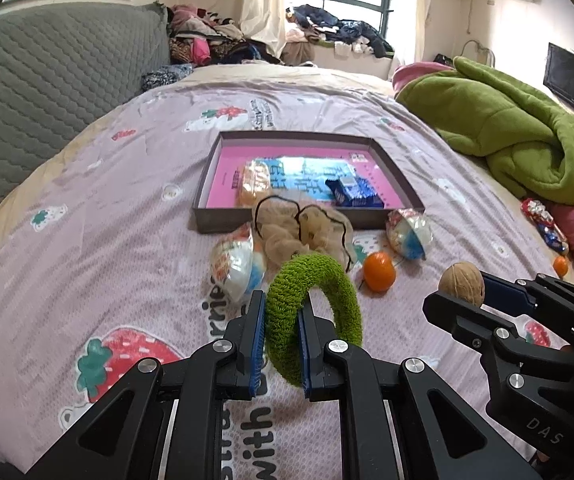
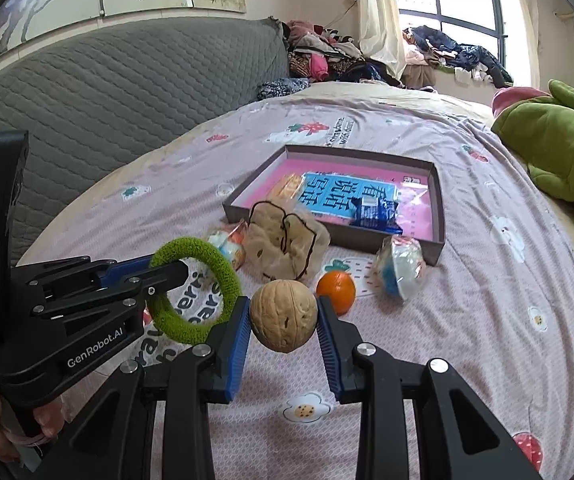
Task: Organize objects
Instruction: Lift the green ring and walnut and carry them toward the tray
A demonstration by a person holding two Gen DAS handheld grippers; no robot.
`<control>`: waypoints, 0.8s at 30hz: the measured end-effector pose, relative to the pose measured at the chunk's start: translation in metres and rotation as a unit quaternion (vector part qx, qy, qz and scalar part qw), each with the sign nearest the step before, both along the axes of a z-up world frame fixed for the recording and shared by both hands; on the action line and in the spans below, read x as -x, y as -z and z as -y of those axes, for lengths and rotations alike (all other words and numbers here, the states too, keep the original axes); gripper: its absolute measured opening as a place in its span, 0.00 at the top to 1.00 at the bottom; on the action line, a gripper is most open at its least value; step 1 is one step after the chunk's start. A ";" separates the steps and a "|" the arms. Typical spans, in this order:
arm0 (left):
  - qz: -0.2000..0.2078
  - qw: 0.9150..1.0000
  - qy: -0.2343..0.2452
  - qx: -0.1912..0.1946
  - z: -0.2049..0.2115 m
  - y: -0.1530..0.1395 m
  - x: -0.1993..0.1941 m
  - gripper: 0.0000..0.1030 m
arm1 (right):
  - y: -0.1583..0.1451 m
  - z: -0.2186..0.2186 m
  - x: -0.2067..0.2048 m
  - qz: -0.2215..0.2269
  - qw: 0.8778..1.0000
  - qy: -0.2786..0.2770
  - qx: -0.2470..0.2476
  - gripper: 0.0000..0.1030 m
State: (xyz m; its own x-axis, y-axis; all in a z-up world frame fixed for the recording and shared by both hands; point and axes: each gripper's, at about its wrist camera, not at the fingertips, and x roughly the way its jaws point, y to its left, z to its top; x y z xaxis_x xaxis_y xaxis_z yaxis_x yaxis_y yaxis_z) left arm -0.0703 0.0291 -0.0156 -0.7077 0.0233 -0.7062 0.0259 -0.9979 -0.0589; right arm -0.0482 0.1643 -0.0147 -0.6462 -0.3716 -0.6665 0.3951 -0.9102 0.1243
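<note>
The bed (image 1: 87,184), under its strawberry-print sheet, carries everything, and the shallow box (image 1: 401,184) lies open at its middle, far from both claws. By my reading the sorting is partly done: a blue snack packet (image 1: 353,192) and an orange-wrapped snack (image 1: 253,180) already lie inside the box, on the pink and blue printed bottom. Still out on the sheet, near the box's near wall, are a beige mesh scrunchie (image 1: 307,232), touching that wall, two clear-wrapped toys (image 1: 235,266) (image 1: 409,232) to its left and right, and a small orange (image 1: 379,271). The left claw (image 1: 283,332) is pinching the green fuzzy ring (image 1: 315,312), held upright above the sheet; the right claw (image 2: 285,326) is pinching a walnut (image 2: 283,316), also lifted. Both loads likely go to the box next, and the scrunchie heaped against the near wall stands in the straight path.
</note>
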 end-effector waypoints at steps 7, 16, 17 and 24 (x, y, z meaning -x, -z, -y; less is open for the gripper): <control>-0.011 1.000 -0.002 -0.003 0.000 -0.012 0.006 0.86 | -0.014 -0.004 0.005 -0.017 1.000 0.001 0.002 0.68; -0.034 0.999 0.001 0.005 -0.006 -0.030 0.012 0.86 | -0.039 -0.007 0.008 -0.055 0.998 0.002 0.016 0.68; -0.036 0.999 0.002 0.004 -0.006 -0.032 0.013 0.86 | -0.041 -0.007 0.008 -0.057 0.998 0.003 0.017 0.68; -0.044 0.999 0.002 0.007 -0.008 -0.040 0.025 0.86 | -0.050 -0.014 0.018 -0.064 0.998 0.012 0.018 0.68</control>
State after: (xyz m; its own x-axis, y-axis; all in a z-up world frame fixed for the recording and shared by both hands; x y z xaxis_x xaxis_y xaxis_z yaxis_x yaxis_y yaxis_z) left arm -0.0949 0.0366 0.0241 -0.7664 0.0169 -0.6422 0.0175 -0.9987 -0.0472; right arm -0.0658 0.1780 0.0349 -0.7340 -0.3774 -0.5646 0.3886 -0.9152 0.1066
